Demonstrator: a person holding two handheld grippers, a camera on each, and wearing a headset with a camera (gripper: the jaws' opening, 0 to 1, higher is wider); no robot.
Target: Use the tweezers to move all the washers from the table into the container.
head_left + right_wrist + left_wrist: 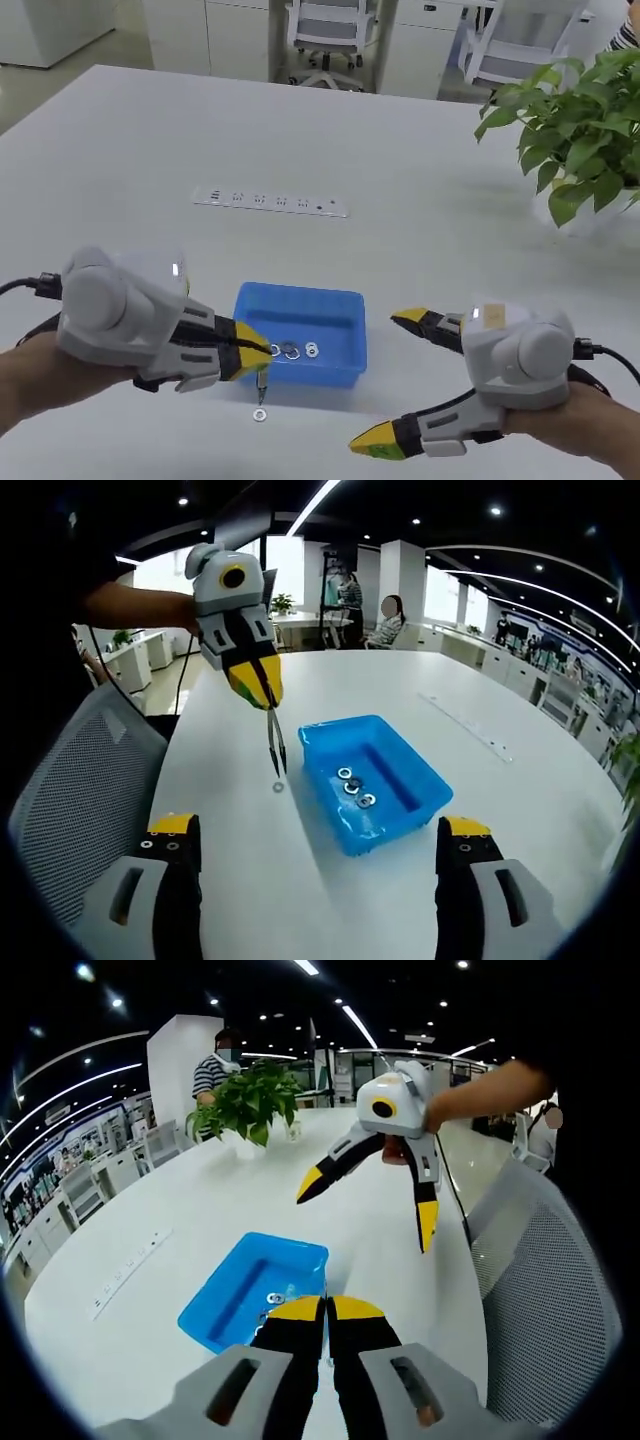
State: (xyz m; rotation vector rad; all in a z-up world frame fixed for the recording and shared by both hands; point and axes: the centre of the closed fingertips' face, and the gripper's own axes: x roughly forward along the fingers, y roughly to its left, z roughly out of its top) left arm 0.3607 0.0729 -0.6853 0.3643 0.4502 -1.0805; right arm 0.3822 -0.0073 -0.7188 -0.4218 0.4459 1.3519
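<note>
A blue container (pixel 345 312) sits on the white table (pixel 400 230) and holds three washers (pixel 291 350). One washer (pixel 260 414) lies on the table just in front of it. My left gripper (pixel 255 355) is shut on thin metal tweezers (pixel 261 385), whose tips point down right above that washer. In the right gripper view the tweezers (pixel 275 740) hang beside the loose washer (pixel 278 787) and the container (pixel 420 780). My right gripper (pixel 390 385) is open with nothing in it, to the right of the container. My left gripper's (pixel 326 1305) jaws are pressed together.
A white power strip (pixel 270 201) lies farther back on the table. A potted plant (pixel 580 130) stands at the far right. Office chairs (pixel 330 35) line the far edge. A mesh chair (pixel 80 780) is beside the table.
</note>
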